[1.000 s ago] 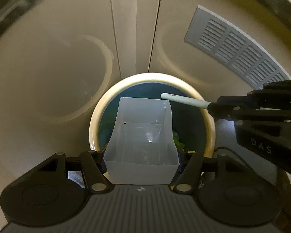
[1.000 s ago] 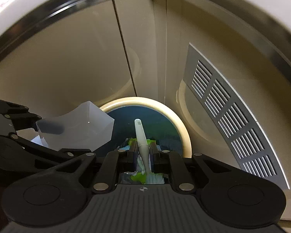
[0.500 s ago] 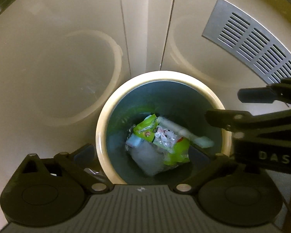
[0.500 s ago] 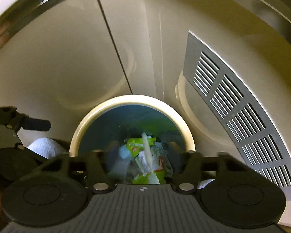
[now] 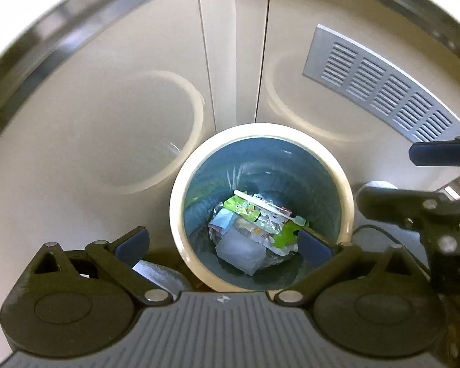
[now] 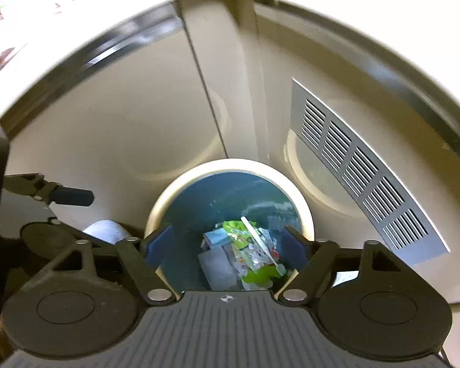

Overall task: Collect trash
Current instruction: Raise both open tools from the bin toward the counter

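A round bin with a cream rim (image 5: 181, 214) and a blue-grey inside stands on the floor under both grippers. In it lie a clear plastic tub (image 5: 239, 251), a white stick (image 5: 263, 204) and a green wrapper (image 5: 286, 236) among other scraps. My left gripper (image 5: 224, 243) hangs open above the bin's near side with nothing between its fingers. The right gripper (image 6: 227, 243) is above the bin too; its jaws are opening and hold nothing. The stick (image 6: 257, 240) and the wrapper (image 6: 254, 273) show below it. In the left wrist view the right gripper (image 5: 411, 178) juts in from the right.
Beige cabinet doors rise behind the bin, with a grey vent grille (image 5: 383, 92) at the right (image 6: 362, 165). A pale rounded object (image 5: 156, 273) sits left of the bin. A thin dark cable (image 5: 380, 230) runs on the floor at the right.
The left gripper let go of the clear tub and the right let go of the white stick; both now lie in the bin. Both grippers opened and rose.
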Action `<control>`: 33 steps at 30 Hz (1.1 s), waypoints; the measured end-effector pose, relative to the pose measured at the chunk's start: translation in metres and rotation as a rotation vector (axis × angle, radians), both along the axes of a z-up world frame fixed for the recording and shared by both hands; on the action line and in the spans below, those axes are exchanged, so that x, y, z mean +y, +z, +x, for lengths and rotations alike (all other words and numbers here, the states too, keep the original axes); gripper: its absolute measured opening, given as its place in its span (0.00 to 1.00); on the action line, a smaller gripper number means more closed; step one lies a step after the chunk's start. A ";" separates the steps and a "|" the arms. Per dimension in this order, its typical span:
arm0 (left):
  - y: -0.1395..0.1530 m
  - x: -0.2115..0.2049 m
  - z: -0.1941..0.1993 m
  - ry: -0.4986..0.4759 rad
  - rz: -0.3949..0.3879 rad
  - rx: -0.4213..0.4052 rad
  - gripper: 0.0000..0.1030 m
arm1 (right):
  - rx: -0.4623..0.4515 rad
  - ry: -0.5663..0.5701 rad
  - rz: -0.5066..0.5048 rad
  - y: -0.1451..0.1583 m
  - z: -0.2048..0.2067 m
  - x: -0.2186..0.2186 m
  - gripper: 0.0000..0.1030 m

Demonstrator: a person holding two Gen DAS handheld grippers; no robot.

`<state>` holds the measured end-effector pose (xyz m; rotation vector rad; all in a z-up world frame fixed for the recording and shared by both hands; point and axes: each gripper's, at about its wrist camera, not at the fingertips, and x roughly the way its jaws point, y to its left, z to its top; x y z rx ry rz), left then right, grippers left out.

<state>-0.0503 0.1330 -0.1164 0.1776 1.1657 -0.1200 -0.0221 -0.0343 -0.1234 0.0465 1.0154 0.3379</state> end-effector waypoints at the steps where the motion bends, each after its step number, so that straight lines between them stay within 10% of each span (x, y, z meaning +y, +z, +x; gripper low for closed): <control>1: 0.003 0.000 -0.005 0.001 0.004 -0.011 1.00 | -0.015 0.005 0.001 0.004 -0.006 0.001 0.80; 15: 0.041 0.012 -0.068 0.087 0.048 -0.172 1.00 | -0.250 0.040 -0.008 0.054 -0.087 0.008 0.86; 33: 0.056 0.012 -0.079 0.097 0.054 -0.251 1.00 | -0.286 0.024 -0.005 0.063 -0.099 0.006 0.90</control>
